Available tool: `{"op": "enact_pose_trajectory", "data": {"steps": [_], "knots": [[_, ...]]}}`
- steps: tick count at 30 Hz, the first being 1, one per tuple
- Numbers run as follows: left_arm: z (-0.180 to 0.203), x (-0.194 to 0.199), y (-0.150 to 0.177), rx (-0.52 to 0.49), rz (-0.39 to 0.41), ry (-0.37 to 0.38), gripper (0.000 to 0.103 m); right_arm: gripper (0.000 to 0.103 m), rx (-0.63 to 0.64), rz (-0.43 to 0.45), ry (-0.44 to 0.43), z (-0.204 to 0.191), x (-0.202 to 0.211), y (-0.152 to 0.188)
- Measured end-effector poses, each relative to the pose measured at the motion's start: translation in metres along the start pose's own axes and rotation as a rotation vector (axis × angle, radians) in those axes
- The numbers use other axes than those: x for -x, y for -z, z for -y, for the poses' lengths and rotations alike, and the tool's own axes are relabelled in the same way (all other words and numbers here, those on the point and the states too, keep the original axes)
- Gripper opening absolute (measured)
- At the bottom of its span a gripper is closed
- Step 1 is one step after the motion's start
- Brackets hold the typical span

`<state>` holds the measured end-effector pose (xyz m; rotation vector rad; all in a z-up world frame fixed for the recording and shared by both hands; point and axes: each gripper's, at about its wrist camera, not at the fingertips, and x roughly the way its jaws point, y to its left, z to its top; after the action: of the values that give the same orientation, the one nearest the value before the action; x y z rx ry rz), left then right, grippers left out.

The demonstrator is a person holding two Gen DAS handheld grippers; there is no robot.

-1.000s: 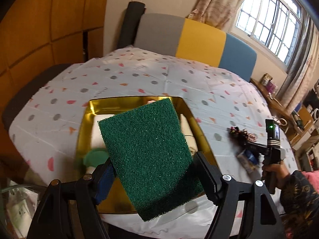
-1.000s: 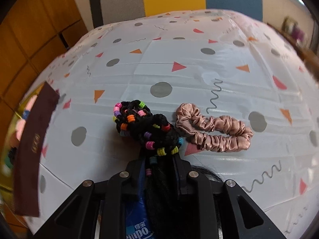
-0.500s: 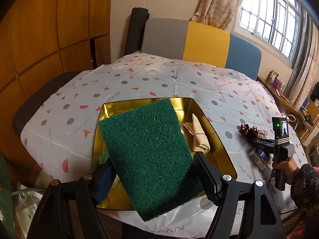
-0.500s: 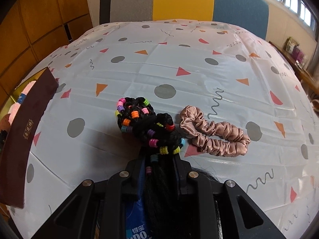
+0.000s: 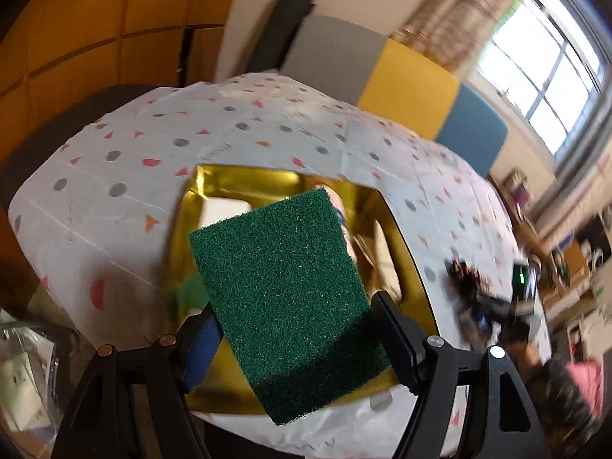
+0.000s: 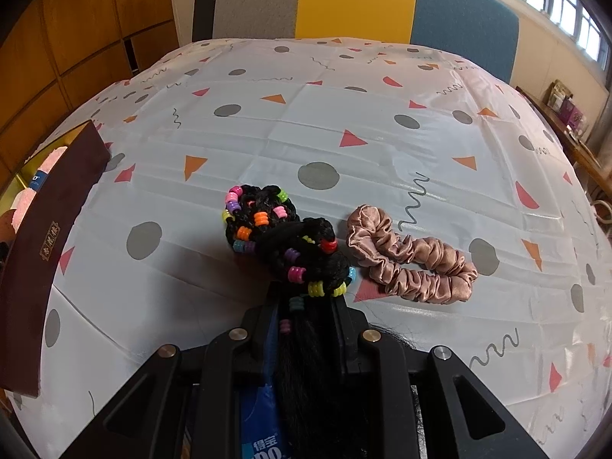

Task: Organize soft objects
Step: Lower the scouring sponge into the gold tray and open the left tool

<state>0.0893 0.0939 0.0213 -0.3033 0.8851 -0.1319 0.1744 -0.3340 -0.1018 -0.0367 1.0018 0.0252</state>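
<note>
blue packet [image 6: 260,436] under the right gripper [image 6: 306,306] reads "得宝"; its fingers pinch a black braided hairpiece with coloured beads [image 6: 283,241] on the table. left gripper [image 5: 294,329] clamps a green scouring pad [image 5: 283,287], now blurred, shifted over the gold tray [image 5: 244,179].

Green scouring pad [image 5: 285,298], gold tray [image 5: 244,179]

The green scouring pad [image 5: 287,294] at the centre of the left wrist view is coarse, fibrous and matt. Behind it the tray [image 5: 244,178] shines like gold foil, mirror-glossy. The tablecloth [image 6: 344,114] over the table looks like smooth, creased plastic with a soft sheen. Low in the right wrist view, the black braided hairpiece [image 6: 290,237] is matt fibre strung with glossy plastic beads; just right of it, the pink scrunchie [image 6: 413,264] is gathered satin cloth. The claws are matt black plastic.
</note>
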Motion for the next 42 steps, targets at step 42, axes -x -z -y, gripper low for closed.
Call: {"op": "enact_pose_trajectory", "data": {"steps": [42], "knots": [[0.033,-0.05,-0.027,-0.153,0.019,-0.219,0.084,0.023,0.052,0.003,0.031,-0.005,-0.001,-0.001]]}}
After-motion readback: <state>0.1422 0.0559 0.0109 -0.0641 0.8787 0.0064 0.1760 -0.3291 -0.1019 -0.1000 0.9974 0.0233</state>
